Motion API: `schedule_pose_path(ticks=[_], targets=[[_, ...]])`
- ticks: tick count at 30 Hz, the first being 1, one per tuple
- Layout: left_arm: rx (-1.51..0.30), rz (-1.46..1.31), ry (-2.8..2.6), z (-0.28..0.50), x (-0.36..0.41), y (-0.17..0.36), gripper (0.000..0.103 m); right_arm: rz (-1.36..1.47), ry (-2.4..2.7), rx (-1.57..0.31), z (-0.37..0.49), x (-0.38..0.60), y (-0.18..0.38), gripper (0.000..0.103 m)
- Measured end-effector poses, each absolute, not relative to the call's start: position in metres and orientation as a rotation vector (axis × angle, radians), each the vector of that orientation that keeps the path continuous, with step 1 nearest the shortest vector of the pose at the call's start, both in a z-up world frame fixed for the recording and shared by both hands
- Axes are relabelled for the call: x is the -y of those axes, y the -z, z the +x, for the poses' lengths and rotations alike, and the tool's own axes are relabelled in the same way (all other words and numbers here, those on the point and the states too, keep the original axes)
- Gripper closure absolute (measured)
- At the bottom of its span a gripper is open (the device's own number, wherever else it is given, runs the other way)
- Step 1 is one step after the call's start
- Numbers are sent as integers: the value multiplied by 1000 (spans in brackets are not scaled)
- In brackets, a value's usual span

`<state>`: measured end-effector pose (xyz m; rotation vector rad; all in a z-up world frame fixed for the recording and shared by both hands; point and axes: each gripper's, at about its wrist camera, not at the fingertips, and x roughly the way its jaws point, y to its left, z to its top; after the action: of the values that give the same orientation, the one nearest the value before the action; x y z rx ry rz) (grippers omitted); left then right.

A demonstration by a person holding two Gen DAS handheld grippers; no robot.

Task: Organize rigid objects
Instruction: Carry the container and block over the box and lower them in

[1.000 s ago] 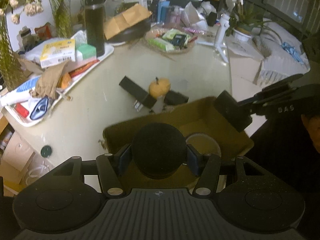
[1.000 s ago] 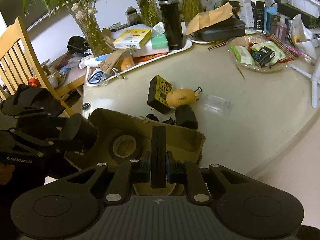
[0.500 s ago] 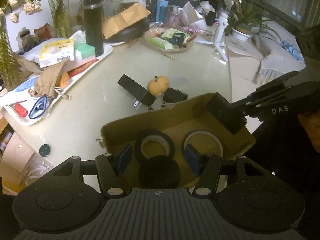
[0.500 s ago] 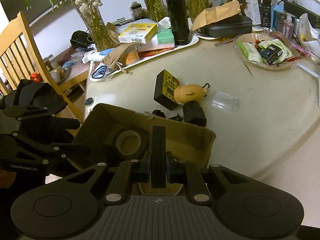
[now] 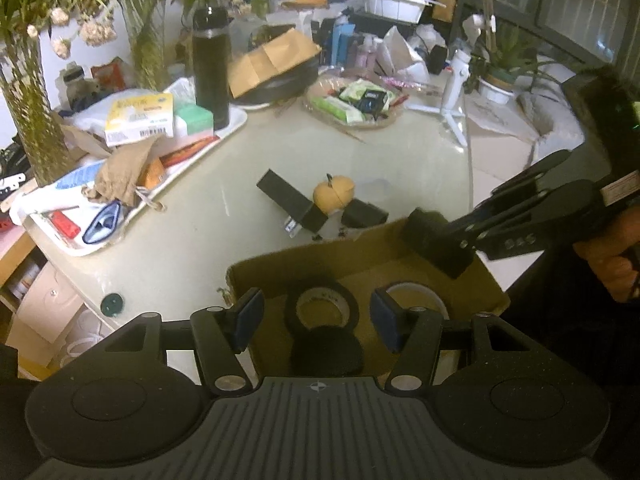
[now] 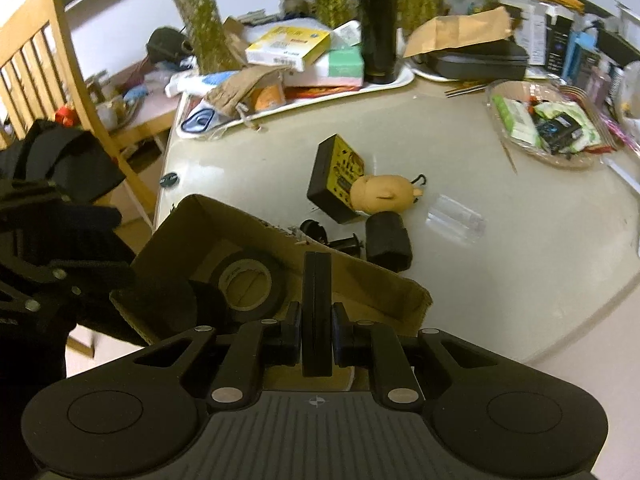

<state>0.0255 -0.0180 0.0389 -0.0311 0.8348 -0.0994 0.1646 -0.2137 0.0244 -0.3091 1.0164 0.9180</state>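
A brown cardboard box (image 5: pixel 304 258) sits at the table's near edge. In it lie a black tape roll (image 5: pixel 321 308), a white roll (image 5: pixel 416 294) and a black round object (image 5: pixel 326 354). My left gripper (image 5: pixel 316 316) is open and empty above the box. My right gripper (image 6: pixel 316 312) is shut on a thin black flat object (image 6: pixel 316 280) over the box (image 6: pixel 352 276); it shows in the left wrist view (image 5: pixel 436 240) too. Beyond the box lie a black block (image 5: pixel 292 200), an orange toy (image 5: pixel 334 194) and a small black piece (image 5: pixel 364 214).
A white tray (image 5: pixel 236 124) with boxes and a black flask (image 5: pixel 210 68) stands at the back left. A bowl of packets (image 5: pixel 352 100) sits at the back. A wooden chair (image 6: pixel 60 76) stands left of the table. A clear plastic case (image 6: pixel 456 220) lies right of the toy.
My left gripper has opened and let go of the black round object, which now lies in the box. My right gripper still holds the flat object and has shifted slightly.
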Motion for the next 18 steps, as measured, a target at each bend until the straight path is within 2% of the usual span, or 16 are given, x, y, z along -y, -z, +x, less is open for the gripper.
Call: schedule_pose_path(ticks=[3, 5, 6, 8, 9, 10, 11, 18], targets=[[-822, -47, 100, 27, 16, -45, 45, -338, -959, -1022, 165, 206, -24, 82], [-814, -55, 100, 28, 16, -48, 45, -353, -967, -1009, 163, 202, -27, 64], [-810, -56, 101, 28, 16, -49, 45, -355, -967, -994, 162, 202, -30, 58], [-804, -50, 107, 29, 17, -51, 45, -350, -956, -963, 160, 203, -35, 33], [-802, -46, 109, 29, 18, -51, 45, -346, -947, -946, 160, 204, -38, 26], [-801, -44, 111, 29, 18, -51, 45, -342, -940, -928, 159, 206, -40, 14], [-801, -44, 113, 30, 19, -51, 45, -339, -934, -911, 158, 209, -42, 8], [-798, -36, 105, 34, 17, -49, 45, -306, -853, -865, 158, 232, -44, 0]])
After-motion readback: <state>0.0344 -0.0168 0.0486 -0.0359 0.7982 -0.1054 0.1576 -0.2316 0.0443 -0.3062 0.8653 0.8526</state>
